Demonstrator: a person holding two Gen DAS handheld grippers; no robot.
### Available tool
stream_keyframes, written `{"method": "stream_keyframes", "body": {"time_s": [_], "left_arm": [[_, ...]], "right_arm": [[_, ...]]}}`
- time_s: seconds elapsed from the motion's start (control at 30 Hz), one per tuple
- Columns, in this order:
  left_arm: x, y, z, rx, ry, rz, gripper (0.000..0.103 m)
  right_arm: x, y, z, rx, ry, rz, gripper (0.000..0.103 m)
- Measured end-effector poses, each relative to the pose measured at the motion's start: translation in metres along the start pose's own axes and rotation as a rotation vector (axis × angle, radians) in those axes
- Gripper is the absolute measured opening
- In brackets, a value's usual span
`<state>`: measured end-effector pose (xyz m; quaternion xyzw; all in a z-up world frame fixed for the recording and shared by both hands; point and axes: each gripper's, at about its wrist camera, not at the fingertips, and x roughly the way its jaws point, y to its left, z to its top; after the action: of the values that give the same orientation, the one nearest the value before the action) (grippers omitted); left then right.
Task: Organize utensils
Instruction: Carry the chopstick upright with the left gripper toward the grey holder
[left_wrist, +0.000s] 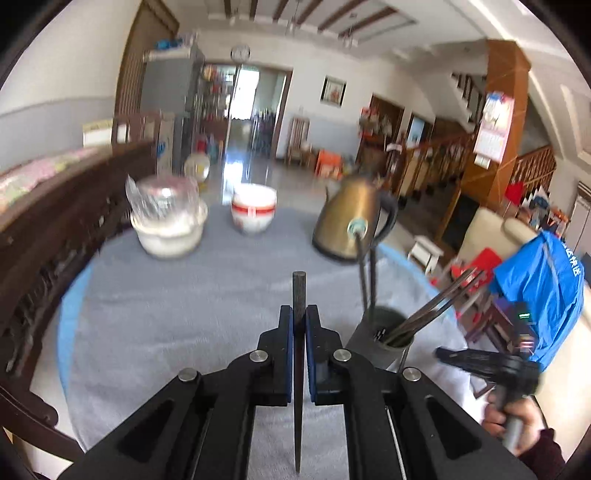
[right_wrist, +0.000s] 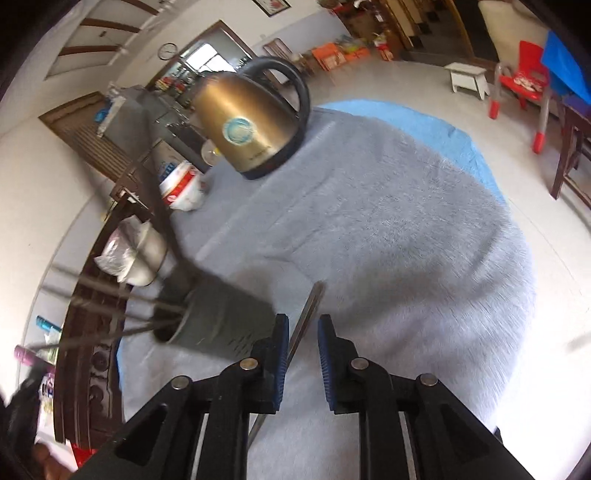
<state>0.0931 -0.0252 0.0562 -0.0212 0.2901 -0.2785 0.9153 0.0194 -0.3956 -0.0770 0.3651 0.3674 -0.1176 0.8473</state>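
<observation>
Nearest in the left wrist view, the left gripper (left_wrist: 299, 317) is clamped tight on a single dark chopstick (left_wrist: 299, 291), its blunt end poking up toward twelve o'clock and its tip trailing back under the camera — a grip at mid-length, probably so the stick can be tipped down into the holder. That utensil holder (left_wrist: 384, 332), a dark cylinder already bristling with chopsticks, stands just beside the gripper at two o'clock on the grey table cover (left_wrist: 166, 314).

In the right wrist view, the right gripper (right_wrist: 301, 332) has its blue pads apart; another chopstick (right_wrist: 308, 314) lies slanted between them, not squeezed, so it looks like a release or a pick-up — I cannot tell which. The holder sits at nine o'clock there.

Farther off: a brass-coloured kettle (left_wrist: 351, 218), then a red-banded bowl (left_wrist: 254, 212).
</observation>
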Motion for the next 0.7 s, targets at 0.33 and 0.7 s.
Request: {"method": "stream_keyframes", "body": {"time_s": [0.33,0.7], "left_arm": [[-0.016,0.004,-0.01,-0.003,-0.01,0.0,0.006],[-0.023,0.003,-0.012,-0.007,-0.008,0.004,0.006]], "right_arm": [[0.057,-0.009,0.012,0.11,0.092,0.002,0.02],[0.069,-0.013,0.011,0.138,0.059,-0.003,0.013]]}}
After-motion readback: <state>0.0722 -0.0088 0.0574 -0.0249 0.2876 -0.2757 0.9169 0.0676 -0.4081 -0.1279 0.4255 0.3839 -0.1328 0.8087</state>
